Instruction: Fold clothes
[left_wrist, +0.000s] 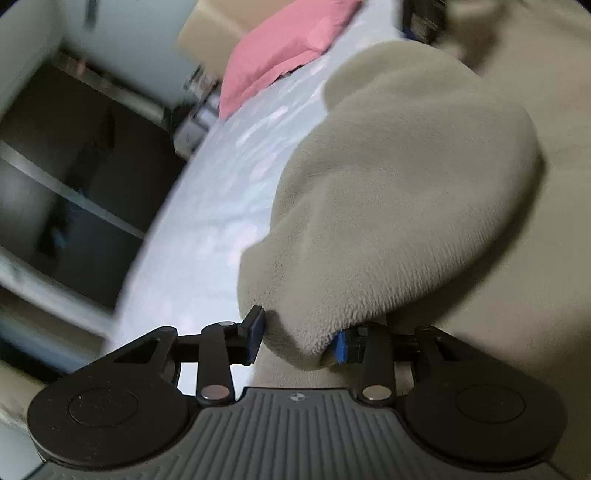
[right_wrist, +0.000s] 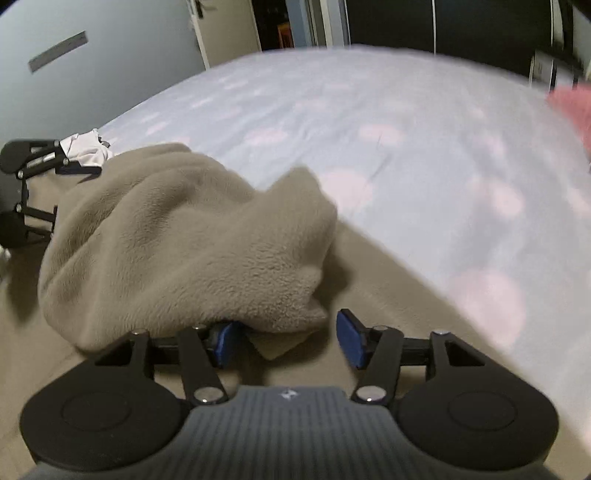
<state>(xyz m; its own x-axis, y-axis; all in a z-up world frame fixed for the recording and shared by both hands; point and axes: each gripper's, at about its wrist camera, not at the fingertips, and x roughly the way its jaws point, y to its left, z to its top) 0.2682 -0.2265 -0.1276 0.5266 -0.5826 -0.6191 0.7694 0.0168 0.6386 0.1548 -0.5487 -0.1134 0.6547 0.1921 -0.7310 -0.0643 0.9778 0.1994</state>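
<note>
Item: beige fleece garment (left_wrist: 399, 206), thick pile, lying on the bed (right_wrist: 388, 122) over a pale blue sheet with pink blotches. Part of it lies flat beneath you; another part is lifted and doubled over in a soft hump between your two tools.

Left gripper (left_wrist: 301, 338): your fingers stand apart with a fold of fleece bulging between them; the pads flank the cloth, but the gap looks too wide for a firm pinch.

Right gripper (right_wrist: 288, 338): your fingers are spread wide, the left pad tucked under the fleece edge, the right pad clear of it.

Handling, as judged: soft, limp, bulky but light; no stiffness, so it sags wherever unsupported. The pile should grip well against the blue pads, not slide. Nothing fragile.

Where to hold: take the doubled edge itself, near its corners, one tool each side, biting through both layers, not the puffy middle.

Nearby: pink pillow (left_wrist: 284, 48); white cloth (right_wrist: 86, 147) beyond the hump.
</note>
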